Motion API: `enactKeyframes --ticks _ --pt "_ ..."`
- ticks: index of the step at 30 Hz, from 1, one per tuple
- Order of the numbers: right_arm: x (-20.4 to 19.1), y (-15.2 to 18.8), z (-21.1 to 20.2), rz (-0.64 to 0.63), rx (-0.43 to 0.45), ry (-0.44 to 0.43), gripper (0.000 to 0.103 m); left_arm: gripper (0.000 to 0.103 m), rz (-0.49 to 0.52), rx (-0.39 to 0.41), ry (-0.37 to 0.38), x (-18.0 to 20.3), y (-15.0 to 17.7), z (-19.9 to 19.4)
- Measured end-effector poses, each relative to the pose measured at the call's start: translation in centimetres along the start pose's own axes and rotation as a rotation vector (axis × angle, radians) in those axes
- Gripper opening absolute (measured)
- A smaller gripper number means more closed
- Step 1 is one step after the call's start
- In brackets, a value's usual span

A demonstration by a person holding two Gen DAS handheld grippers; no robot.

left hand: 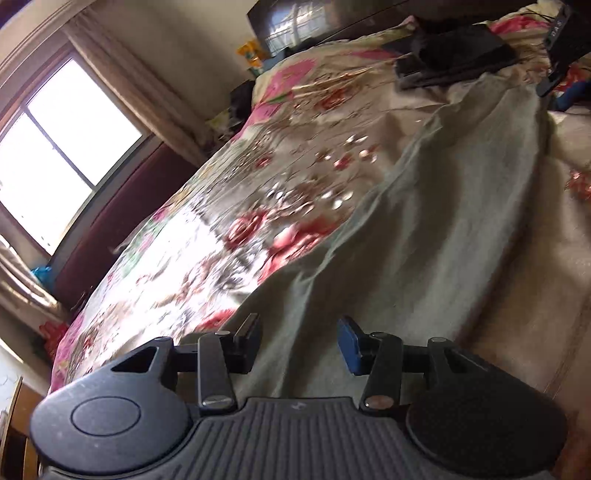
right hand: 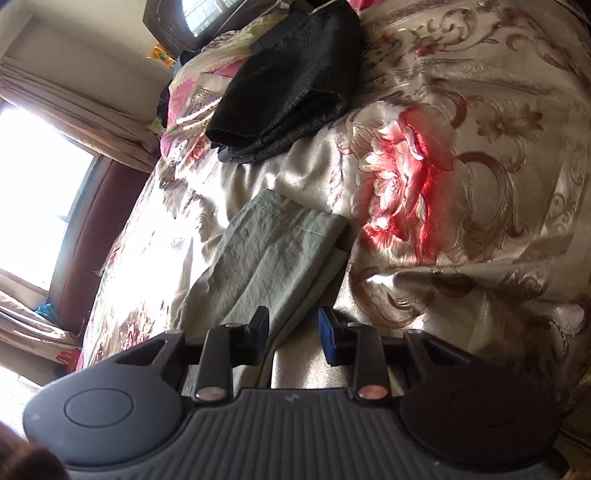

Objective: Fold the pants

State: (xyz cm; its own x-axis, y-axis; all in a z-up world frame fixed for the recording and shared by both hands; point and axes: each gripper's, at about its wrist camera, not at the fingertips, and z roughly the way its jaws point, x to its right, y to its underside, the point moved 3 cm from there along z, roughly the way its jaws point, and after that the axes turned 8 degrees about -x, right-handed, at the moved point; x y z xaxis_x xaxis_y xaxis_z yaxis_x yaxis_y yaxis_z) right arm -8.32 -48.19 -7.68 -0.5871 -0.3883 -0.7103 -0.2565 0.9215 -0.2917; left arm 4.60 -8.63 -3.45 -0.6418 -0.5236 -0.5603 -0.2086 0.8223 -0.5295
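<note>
Grey-green pants [left hand: 424, 229] lie stretched along a floral bedspread [left hand: 229, 206]. In the left wrist view my left gripper [left hand: 299, 341] is open just above the near end of the pants, holding nothing. In the right wrist view the hem end of the pants [right hand: 273, 258] lies flat on the bedspread [right hand: 461, 177]. My right gripper [right hand: 293, 332] is open over the near right edge of that leg end, empty. The other gripper [left hand: 557, 48] shows at the far end of the pants in the left wrist view.
A pile of folded black clothes [right hand: 291, 85] sits on the bed beyond the pants, also seen in the left wrist view [left hand: 454, 55]. A window [left hand: 48, 155] with curtains and a dark red wall panel [right hand: 99, 240] lie past the bed's left edge. A dark headboard [left hand: 295, 22] stands at the far end.
</note>
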Motion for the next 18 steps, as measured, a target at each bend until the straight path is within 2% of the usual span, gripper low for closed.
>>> enactKeyframes --ticks 3,7,11,16,18 --pt "0.1 -0.3 1.2 -0.004 0.006 -0.027 0.031 0.060 0.034 0.006 0.040 1.7 -1.3 0.4" --pt "0.0 -0.8 2.9 0.009 0.039 -0.045 0.031 0.060 0.074 -0.011 0.052 3.3 -1.7 0.6" --pt "0.4 -0.5 1.7 0.061 0.094 -0.125 0.033 0.060 0.083 -0.020 0.047 3.6 -1.7 0.2" --pt "0.9 0.1 1.9 0.050 0.104 -0.094 0.029 0.060 0.087 -0.025 0.047 3.9 -1.8 0.3" --pt "1.0 -0.5 2.5 0.089 0.117 -0.128 0.030 0.060 0.091 -0.017 0.048 4.1 -2.0 0.2"
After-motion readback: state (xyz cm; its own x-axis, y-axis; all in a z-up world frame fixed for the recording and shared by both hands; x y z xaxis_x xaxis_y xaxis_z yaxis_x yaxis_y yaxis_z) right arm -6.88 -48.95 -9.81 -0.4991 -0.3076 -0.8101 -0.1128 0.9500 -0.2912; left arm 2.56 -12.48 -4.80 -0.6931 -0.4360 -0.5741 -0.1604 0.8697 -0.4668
